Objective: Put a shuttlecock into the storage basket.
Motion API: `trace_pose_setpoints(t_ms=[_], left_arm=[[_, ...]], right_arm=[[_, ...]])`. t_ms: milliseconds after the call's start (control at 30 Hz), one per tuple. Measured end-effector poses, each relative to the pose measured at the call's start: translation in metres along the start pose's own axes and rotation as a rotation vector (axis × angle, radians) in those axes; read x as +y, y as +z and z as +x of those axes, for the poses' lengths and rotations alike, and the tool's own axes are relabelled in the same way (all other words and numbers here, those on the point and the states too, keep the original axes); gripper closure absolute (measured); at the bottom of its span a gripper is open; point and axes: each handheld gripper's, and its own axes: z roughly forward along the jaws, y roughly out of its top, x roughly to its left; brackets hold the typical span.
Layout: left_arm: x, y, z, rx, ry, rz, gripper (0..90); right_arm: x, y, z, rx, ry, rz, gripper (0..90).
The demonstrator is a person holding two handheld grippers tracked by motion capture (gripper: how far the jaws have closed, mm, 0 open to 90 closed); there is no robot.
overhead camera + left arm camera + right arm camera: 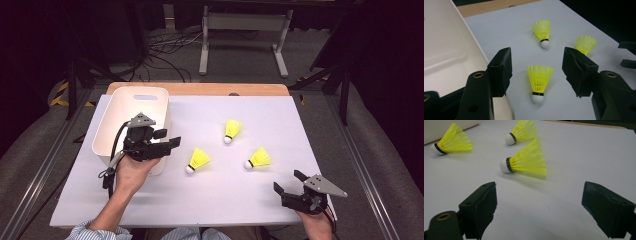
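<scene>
Three yellow shuttlecocks with white cork tips lie on the white sheet (225, 200): a left one (199, 160), a far one (232, 130) and a right one (258, 158). My left gripper (169, 138) hovers open beside the white bin (135, 107), pointing at the left shuttlecock. In the left gripper view that shuttlecock (539, 82) lies just beyond the gap of the open left gripper (537, 66). My right gripper (289, 181) stands open near the sheet's front right corner. Its own view has the right shuttlecock (525, 163) ahead of the open right gripper (541, 200), untouched.
The bin's white wall (446, 50) lies close on the left jaw's side. A wooden table edge (200, 89) runs behind the sheet. Beyond it, cables and a white frame (245, 22) stand on the floor. The other gripper's jaws (627, 53) show far right.
</scene>
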Motion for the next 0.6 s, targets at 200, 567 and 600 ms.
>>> trace_pose_setpoints(t_ms=[200, 567, 600], left_arm=[[0.002, 0.006, -0.005, -0.009, 0.006, 0.015, 41.9], [0.002, 0.018, -0.015, -0.013, 0.031, 0.060, 41.6], [0.002, 0.020, -0.015, -0.019, 0.034, 0.066, 41.6]], right_arm=[[0.000, 0.000, 0.000, 0.002, -0.001, -0.002, 13.3], [0.000, -0.002, 0.000, -0.002, 0.005, -0.006, 13.3], [0.000, -0.002, -0.001, -0.003, 0.006, -0.007, 13.3]])
